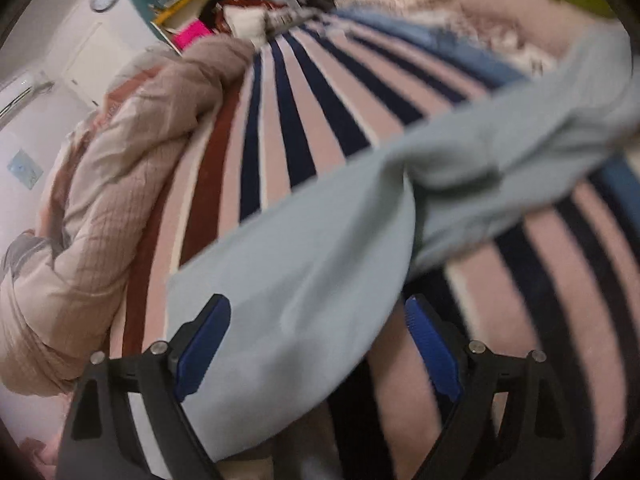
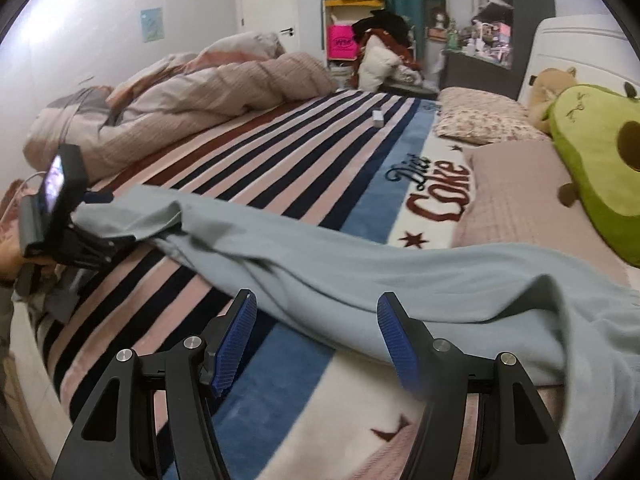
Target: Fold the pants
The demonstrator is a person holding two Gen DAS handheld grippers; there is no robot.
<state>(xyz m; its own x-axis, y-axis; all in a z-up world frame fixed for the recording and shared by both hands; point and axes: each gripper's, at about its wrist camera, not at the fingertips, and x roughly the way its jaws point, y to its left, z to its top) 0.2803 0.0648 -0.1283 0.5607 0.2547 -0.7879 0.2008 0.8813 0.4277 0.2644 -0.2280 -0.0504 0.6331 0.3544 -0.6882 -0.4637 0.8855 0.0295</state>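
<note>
Pants (image 2: 360, 276): one pale blue pair, lying stretched across striped bed blanket (image 2: 280, 160)
Left hand-held gripper (image 1: 318, 344): jaws apart, cloth between, pads not pressing
Right hand-held gripper (image 2: 316, 340): jaws apart, gripping nothing
Around: rumpled duvet (image 2: 200, 92), two pillows (image 2: 480, 116), avocado plush (image 2: 592, 160)

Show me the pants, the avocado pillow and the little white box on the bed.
pants (image 2: 360, 276): right wrist view, middle of the leg.
avocado pillow (image 2: 592, 152): right wrist view, green body.
white box (image 2: 378, 119): right wrist view, its top.
</note>
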